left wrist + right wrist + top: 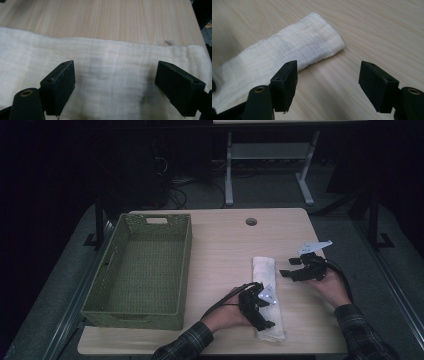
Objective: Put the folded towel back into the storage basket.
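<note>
- Left claw [115, 85] gapes wide over the folded white cloth [265, 290], gripping nothing
- Right claw [328, 82] stands open and empty, at 3 o'clock of the cloth, above the surface [220, 245]

A fixed high camera looks forward and down across the table [220, 240]. Each hand-held gripper's camera looks close along its own jaws; all three views share the folded white towel [267, 292].

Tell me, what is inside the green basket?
The basket shows only its own woven floor in the high view. Its near wall covers a narrow strip of that floor, so that strip cannot be checked.
</note>
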Motion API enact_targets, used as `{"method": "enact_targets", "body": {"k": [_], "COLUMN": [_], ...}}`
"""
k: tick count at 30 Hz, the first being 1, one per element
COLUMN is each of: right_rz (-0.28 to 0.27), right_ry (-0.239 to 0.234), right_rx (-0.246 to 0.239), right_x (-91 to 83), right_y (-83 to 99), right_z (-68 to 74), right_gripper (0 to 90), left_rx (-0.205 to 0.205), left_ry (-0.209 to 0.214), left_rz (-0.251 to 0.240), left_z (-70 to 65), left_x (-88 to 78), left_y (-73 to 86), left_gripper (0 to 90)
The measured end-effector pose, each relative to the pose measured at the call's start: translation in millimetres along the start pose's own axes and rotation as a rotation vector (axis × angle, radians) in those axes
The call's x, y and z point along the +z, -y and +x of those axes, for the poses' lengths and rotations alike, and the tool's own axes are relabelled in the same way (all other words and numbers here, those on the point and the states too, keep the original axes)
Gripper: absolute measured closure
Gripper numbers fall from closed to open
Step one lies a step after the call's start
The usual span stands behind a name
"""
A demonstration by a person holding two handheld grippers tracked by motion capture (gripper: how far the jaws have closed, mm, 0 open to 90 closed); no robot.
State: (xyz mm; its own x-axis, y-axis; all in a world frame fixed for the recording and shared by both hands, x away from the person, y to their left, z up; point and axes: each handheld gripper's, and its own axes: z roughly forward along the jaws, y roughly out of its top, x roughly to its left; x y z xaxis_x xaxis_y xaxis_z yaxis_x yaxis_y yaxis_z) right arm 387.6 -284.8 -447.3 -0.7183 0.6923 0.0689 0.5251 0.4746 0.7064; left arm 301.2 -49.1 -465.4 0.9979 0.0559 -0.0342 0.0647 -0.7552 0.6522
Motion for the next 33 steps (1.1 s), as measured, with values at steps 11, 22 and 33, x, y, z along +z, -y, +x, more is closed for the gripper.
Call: {"method": "enact_targets", "body": {"k": [11,22,33], "right_rz": [-0.012,-0.027,-0.045], "right_ry": [-0.003,-0.099,-0.205], "right_rx": [0.003,-0.036,-0.098], "right_x": [-2.1,-6.7,7.0], "right_y": [-0.3,-6.7,-33.1], "right_z": [-0.4,5.2,10.2], "right_gripper": [30.9,36.1,31.1], "left_rx": [-0.02,-0.065,-0.092], "left_ry": [-0.027,-0.005,0.016], "left_rz": [-0.014,0.029,0.021], "left_z": [-1.6,-9.3,-4.7], "left_x": [-3.7,-9.9,-10.3], "left_y": [3.2,1.7,3.8], "left_gripper": [38.5,76.7,77.6]}}
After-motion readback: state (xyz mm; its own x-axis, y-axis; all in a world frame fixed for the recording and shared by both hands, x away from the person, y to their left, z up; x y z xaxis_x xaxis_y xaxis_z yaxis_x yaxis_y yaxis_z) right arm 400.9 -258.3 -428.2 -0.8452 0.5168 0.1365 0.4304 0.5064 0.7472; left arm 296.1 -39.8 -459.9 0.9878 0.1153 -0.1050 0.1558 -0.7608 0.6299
